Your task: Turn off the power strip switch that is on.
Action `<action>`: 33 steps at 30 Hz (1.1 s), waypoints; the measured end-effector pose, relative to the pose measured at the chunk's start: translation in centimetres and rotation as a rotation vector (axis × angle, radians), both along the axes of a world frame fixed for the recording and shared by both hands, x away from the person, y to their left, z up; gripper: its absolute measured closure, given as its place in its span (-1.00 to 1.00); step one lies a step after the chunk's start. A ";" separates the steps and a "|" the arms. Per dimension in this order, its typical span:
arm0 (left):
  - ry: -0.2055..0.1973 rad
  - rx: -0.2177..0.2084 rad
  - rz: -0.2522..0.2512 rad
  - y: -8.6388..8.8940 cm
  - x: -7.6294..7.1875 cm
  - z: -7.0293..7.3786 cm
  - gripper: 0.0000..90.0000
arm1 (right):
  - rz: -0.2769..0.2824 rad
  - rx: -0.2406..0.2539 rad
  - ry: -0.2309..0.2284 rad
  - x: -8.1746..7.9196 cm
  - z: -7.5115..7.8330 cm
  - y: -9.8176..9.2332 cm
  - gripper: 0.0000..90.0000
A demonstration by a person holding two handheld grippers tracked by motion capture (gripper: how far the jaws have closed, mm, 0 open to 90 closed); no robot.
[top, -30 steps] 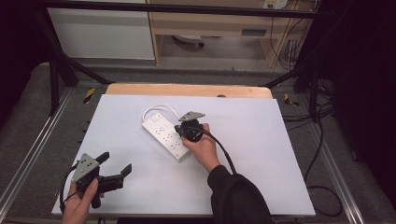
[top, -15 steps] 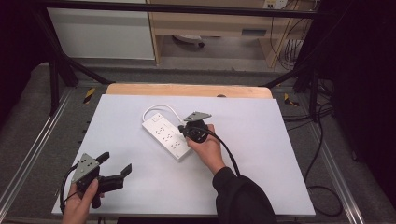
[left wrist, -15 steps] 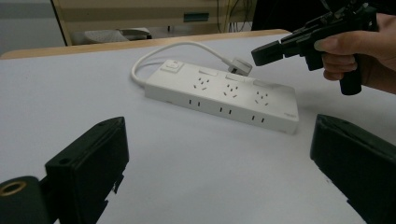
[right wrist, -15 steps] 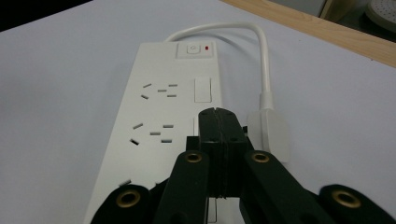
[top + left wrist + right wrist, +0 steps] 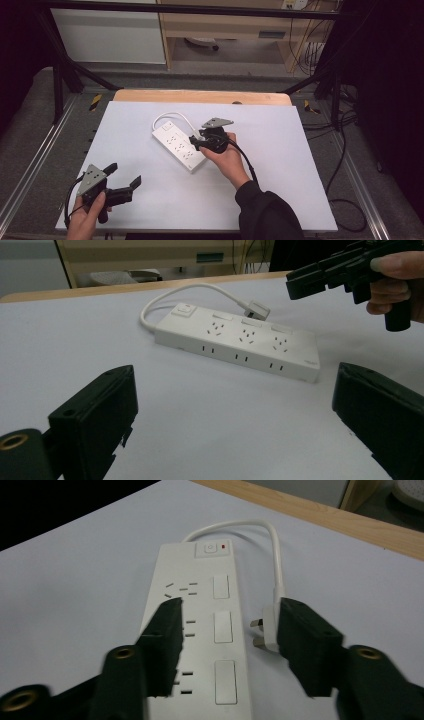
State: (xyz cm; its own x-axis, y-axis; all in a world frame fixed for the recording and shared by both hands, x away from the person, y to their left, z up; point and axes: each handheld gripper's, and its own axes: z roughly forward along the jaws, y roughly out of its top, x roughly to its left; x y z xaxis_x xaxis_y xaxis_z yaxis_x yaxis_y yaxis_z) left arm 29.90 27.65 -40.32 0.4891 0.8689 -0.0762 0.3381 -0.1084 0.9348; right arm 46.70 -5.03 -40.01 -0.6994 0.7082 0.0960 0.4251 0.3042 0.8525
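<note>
Strip (image 5: 180, 146): we are finding it lying flat near the middle of the table (image 5: 300, 200), switch end toward the far left, long axis running diagonally down toward the near right.
Plug (image 5: 265, 630): we are seeing it lying loose on the table just beside the strip's long edge, prongs pointing at the strip, not inserted; its short cord (image 5: 260, 530) is looping back to the switch end.
Right gripper (image 5: 196, 142): we are holding it over the strip's near half, jaws pointing along the strip toward the switch. The jaws have just been opening and are standing about half apart; one is hanging over the socket row, the other is just beside the plug, and we cannot tell whether it is touching it. Nothing is being gripped.
Bearing for the coming move: we are judging the plug to lie a little to the side of the right jaw, so this hand is by far the nearer.
Left gripper (image 5: 122, 178): we are keeping it at the near left corner, well apart from the strip, jaws wide and empty, aimed at the strip's long side.
</note>
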 end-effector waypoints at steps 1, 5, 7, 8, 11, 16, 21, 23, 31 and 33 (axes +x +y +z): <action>0.000 0.000 0.000 0.0 0.0 0.0 -0.90 | -0.003 0.003 0.014 0.0 0.1 -0.1 -0.24; 0.000 -0.001 0.001 0.0 0.0 0.0 -0.90 | -0.011 -0.012 0.007 -0.4 0.4 -0.3 -0.56; 0.000 0.000 0.002 0.0 0.0 0.0 -0.90 | -0.014 -0.011 0.005 -0.5 0.6 -0.5 -0.65; 0.000 0.000 0.002 0.0 0.0 0.0 -0.91 | -0.017 -0.009 0.009 -0.6 0.6 -0.6 -0.70; 0.000 0.001 0.001 0.0 0.0 0.0 -0.90 | -0.016 -0.006 0.010 -0.8 0.9 -0.9 -0.79; 0.002 0.002 0.001 0.0 0.0 0.0 -0.90 | -0.014 -0.003 0.000 -1.2 1.4 -1.5 -0.87; 0.001 0.002 0.001 0.0 0.0 0.0 -0.90 | -0.014 0.008 -0.018 -1.7 1.9 -2.4 -0.88; 0.000 0.004 0.001 0.0 0.0 0.0 -0.90 | -0.015 0.011 -0.024 -1.9 2.1 -2.8 -0.89; 0.004 0.006 0.000 -0.1 0.0 -0.1 -0.90 | -0.043 0.033 -0.035 -2.6 2.4 -5.2 -0.90; 0.003 0.006 0.001 -0.1 0.0 -0.1 -0.90 | -0.055 0.039 -0.036 -2.7 2.5 -5.9 -0.90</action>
State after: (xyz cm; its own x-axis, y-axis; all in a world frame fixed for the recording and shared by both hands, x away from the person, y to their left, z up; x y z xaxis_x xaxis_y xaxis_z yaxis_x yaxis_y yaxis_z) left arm 29.88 27.60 -40.39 0.4883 0.8697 -0.0726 0.3414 -0.1138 0.9330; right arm 43.96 -10.95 -37.48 -0.6628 0.7421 0.0998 0.4095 0.2477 0.8781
